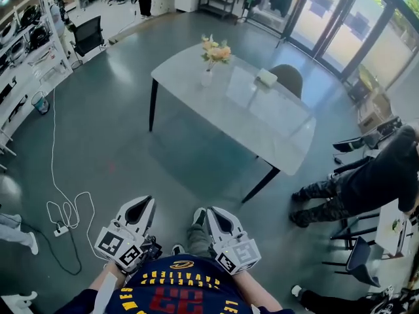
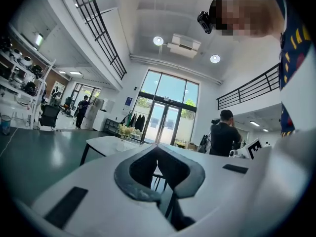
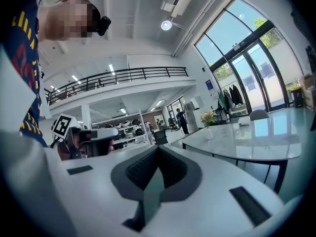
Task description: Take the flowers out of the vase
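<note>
Both are pinched shut and empty, left tongs (image 1: pixel 139 208) and right tongs (image 1: pixel 215 216), held low and close to me. The flowers (image 1: pixel 215 51) stand in a small white vase (image 1: pixel 207 78) on the table (image 1: pixel 262 126), well ahead of both tips (out of reach from here). I judge the blooms light and easily crushed and the stems thin and bendy. I'd pinch the bunched stems just above the vase's mouth, steadying the vase, which looks light enough to tip.

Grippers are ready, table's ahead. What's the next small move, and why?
Probably step toward the table, to the end where the vase stands. The left gripper and right gripper are both shut and close to the body, far short of the flowers, so nothing is reachable yet.
</note>
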